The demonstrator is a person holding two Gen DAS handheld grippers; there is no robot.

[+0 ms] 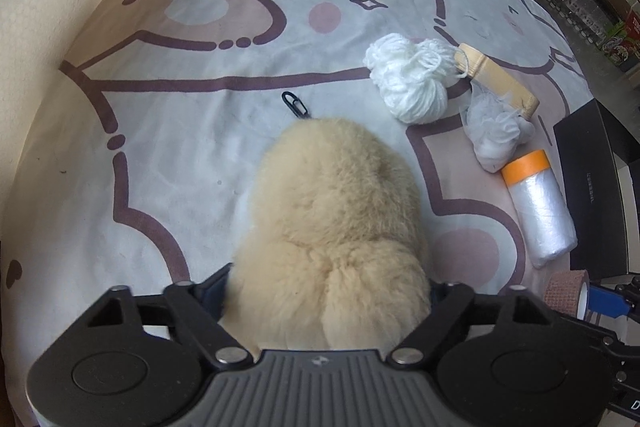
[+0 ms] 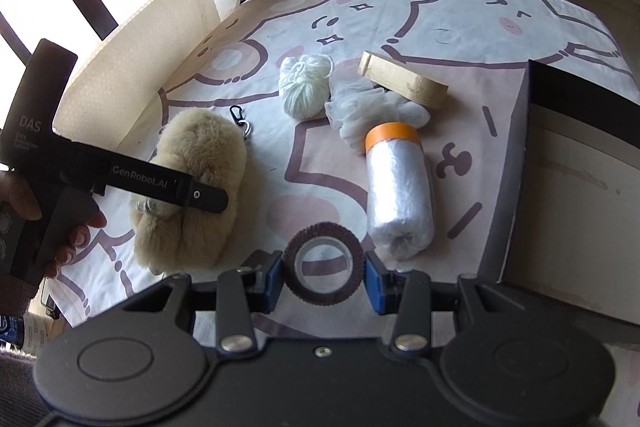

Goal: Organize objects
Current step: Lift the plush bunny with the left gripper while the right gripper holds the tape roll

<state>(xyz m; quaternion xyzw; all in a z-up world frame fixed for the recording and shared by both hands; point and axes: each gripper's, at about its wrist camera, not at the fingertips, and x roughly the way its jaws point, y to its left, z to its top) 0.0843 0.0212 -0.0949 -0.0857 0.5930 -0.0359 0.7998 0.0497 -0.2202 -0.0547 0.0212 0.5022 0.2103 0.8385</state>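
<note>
Meanwhile, the left hand-held gripper (image 1: 328,291) squeezes the plush toy (image 1: 332,227), and the right hand-held gripper (image 2: 324,269) clamps a tape roll (image 2: 324,263).

plush toy (image 1: 332,227): fluffy fur | yarn ball (image 1: 408,83): woolly | roll (image 2: 400,195): glossy film (probably plastic) | cloth (image 1: 180,131): matt

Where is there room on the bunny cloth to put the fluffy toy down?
Bare cloth lies between the cardboard wall and the fluffy toy. It's crowded on the right: yarn ball, wooden piece, plastic roll.
</note>
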